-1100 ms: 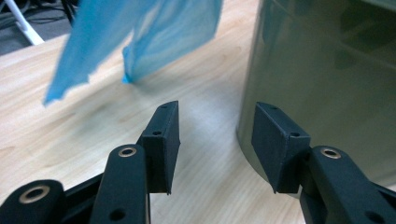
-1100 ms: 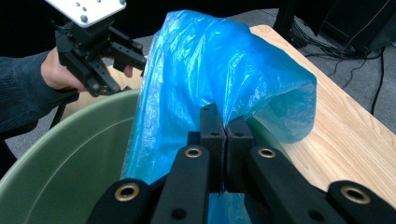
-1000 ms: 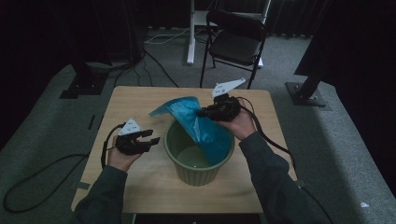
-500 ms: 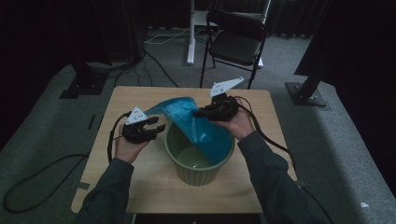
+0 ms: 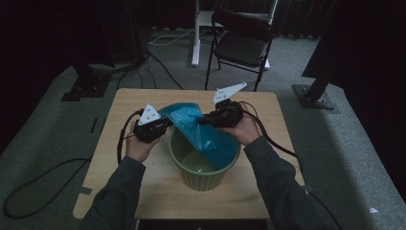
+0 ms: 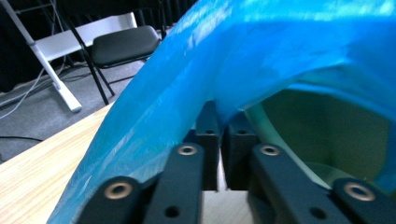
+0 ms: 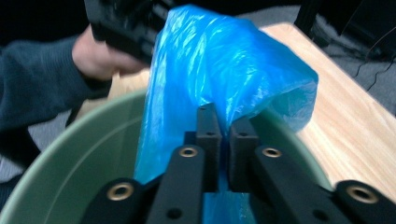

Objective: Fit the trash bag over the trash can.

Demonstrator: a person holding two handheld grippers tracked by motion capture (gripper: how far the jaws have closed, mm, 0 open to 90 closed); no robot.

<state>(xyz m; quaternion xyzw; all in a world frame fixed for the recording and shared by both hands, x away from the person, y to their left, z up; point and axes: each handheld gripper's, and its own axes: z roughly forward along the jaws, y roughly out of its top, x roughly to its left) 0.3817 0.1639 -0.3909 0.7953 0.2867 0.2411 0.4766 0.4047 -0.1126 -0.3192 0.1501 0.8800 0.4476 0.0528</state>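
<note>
Between my left fingers (image 6: 218, 140), blue bag (image 5: 191, 122) edge now pinched; jaws just closed. Right fingers (image 7: 226, 140) loosening, film between. Spreading over green bin (image 5: 203, 175) next.

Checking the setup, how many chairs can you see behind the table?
1. One black folding chair stands on the grey floor beyond the table's far edge, beside a white stand. The dark surroundings may hide others.

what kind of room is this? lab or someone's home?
Likely a lab or recording space, not a home: a small wooden table stands alone on grey carpet, cables trail over the floor, dark stand bases flank the table, and a black folding chair sits behind it.
</note>
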